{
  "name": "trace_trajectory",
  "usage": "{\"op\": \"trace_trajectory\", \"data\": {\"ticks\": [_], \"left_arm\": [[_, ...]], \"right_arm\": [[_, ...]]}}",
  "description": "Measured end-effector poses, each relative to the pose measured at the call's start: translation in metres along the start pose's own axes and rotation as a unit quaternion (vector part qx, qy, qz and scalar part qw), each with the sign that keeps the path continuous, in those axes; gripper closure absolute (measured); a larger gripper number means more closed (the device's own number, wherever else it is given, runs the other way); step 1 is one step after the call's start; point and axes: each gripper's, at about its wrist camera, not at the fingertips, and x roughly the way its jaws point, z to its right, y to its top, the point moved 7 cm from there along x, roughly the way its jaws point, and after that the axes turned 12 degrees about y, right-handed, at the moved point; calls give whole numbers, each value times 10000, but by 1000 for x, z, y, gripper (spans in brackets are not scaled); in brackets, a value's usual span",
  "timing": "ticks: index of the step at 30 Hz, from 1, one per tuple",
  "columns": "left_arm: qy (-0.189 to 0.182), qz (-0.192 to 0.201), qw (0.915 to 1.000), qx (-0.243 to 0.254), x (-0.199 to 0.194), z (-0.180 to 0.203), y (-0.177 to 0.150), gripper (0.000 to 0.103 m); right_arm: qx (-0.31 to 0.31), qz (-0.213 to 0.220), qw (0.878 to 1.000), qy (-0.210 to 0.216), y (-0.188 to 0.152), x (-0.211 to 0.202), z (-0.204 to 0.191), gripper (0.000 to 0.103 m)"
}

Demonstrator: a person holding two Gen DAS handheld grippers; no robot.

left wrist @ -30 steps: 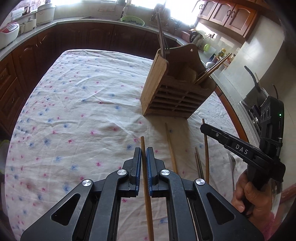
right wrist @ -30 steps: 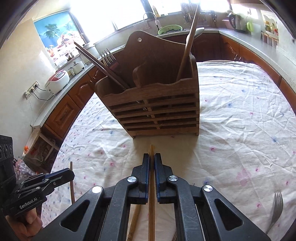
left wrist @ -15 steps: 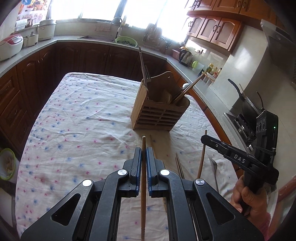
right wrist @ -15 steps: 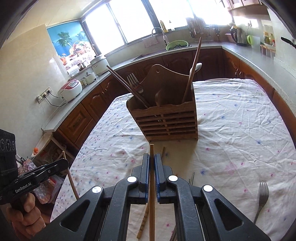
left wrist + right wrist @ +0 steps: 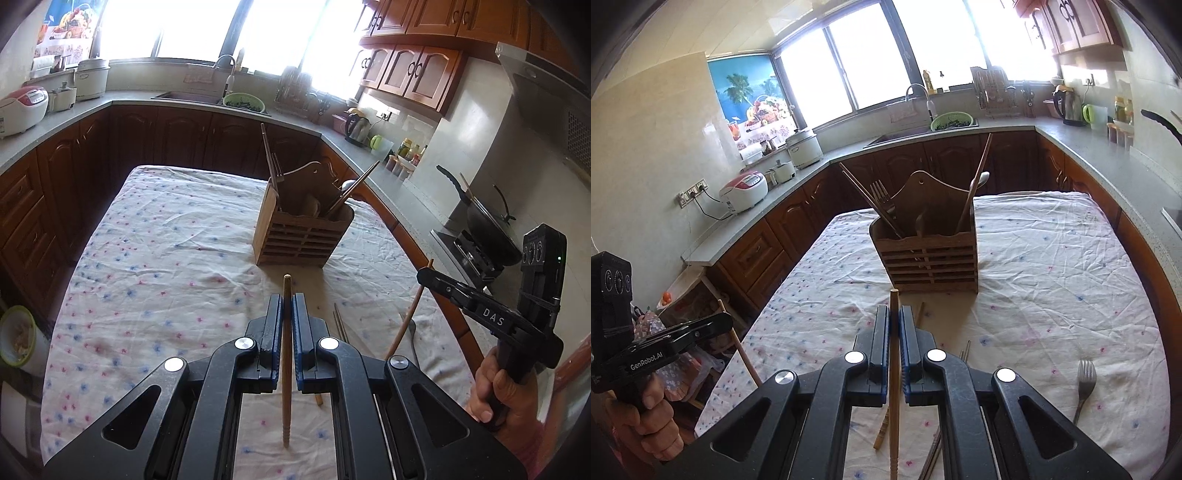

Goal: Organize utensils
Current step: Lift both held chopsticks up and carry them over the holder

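1. Each gripper holds one wooden chopstick. The left gripper has its jaws squeezed shut on the left chopstick. The right gripper is squeezed shut on the right chopstick.
2. Both sticks are up in the air, in front of the wooden holder, which stands on the table.
3. I think a stick could slip or swing, because each is pinched at only one thin spot.
4. A stick could also bump the holder's front or the fork and chopsticks already standing inside, and tip things.
5. More chopsticks and a loose fork lie on the cloth below.
6. Both grippers point forward at the holder, side by side, well apart.
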Motion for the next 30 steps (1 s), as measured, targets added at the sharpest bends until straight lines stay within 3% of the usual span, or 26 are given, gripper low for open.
{"op": "trace_trajectory", "data": {"ticks": [10, 30], "left_arm": [[-2, 352, 9994, -60, -23, -1, 9, 99], [-83, 699, 9974, -136, -19, 11, 52, 99]], "right_arm": [[-192, 331, 9992, -88, 10, -25, -12, 98], [-105, 810, 9964, -205, 41, -32, 4, 98]]}}
